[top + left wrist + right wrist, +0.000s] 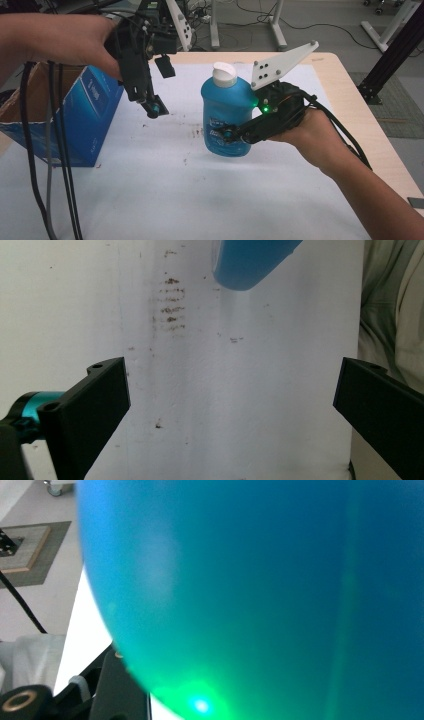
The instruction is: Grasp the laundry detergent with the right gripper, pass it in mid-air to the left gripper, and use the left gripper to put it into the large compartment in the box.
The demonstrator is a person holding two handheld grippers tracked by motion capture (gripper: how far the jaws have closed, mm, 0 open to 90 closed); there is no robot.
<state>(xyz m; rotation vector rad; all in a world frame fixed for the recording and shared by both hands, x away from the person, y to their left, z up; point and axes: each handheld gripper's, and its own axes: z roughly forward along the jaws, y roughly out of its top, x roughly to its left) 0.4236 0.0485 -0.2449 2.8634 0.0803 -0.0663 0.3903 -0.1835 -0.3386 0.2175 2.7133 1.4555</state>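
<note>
High view: the blue bottle [225,112] with its white cap [224,74] is held upright just above the white table cover [165,200], about mid-table. It's clamped low on its body, around the label, by the right gripper [231,135], which comes in from the right. The left gripper [155,107] is hung up at the left near the blue cardboard box [87,115], well apart from the bottle.

Left gripper view: the jaws are spread wide with nothing between them; the bottle's rounded bottom [250,265] is seen at the far edge, over the stained cover [200,390].

Right gripper view: smooth blue plastic [260,590] is pressed right up against the camera, so the grip looks snug.

Handling guess: a full-looking bottle like this is probably fairly heavy, glossy and a bit slippery, with walls that give slightly when squeezed. A hold across the flatter waist is reckoned safer than near the cap.
</note>
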